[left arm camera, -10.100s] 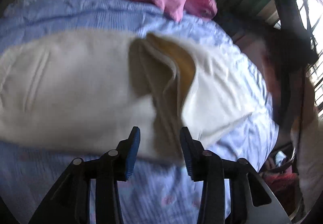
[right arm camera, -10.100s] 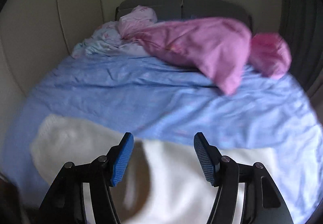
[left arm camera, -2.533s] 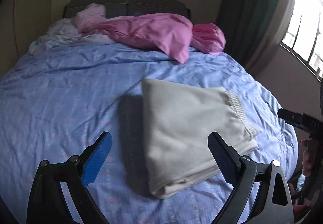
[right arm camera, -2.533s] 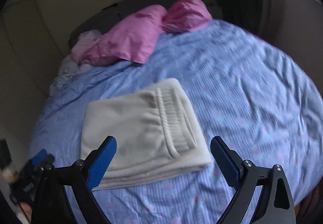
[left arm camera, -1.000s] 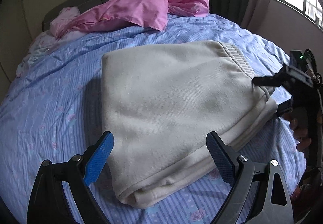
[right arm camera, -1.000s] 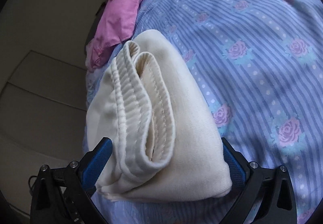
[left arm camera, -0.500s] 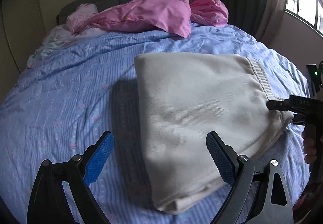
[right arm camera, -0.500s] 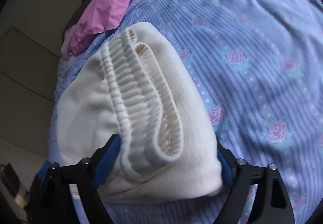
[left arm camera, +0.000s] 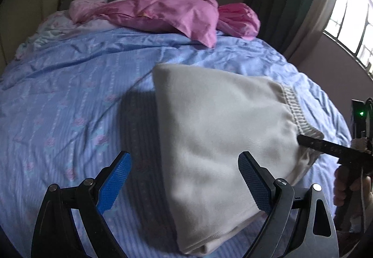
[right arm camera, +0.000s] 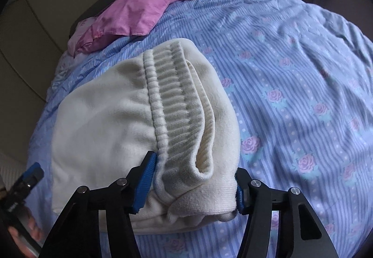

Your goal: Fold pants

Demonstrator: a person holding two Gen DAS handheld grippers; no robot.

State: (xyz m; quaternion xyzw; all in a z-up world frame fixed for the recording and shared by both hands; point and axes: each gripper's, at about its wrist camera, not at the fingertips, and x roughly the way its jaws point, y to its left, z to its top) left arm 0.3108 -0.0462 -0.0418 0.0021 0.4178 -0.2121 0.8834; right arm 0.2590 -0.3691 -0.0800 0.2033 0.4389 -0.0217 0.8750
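Note:
The cream pants point(left arm camera: 221, 141) lie folded into a thick stack on the blue flowered bedsheet point(left arm camera: 70, 95). In the right wrist view the ribbed waistband point(right arm camera: 179, 106) faces me. My right gripper point(right arm camera: 193, 183) has its jaws on either side of the near waistband corner, pressing the thick fabric between the blue pads. Its finger also shows at the stack's right edge in the left wrist view point(left arm camera: 326, 146). My left gripper point(left arm camera: 184, 178) is wide open and empty, hovering over the stack's left edge.
Pink pillows point(left arm camera: 167, 13) and a crumpled floral sheet point(left arm camera: 58, 27) lie at the head of the bed. A dark curtain point(left arm camera: 279, 1) and a bright window point(left arm camera: 349, 25) are on the right. The bed edge point(left arm camera: 331, 106) drops off at right.
My right gripper has narrowed from wide open around the waistband end to pinching its near corner. My left gripper has stayed open and drifted slightly; the pants look a little farther right.

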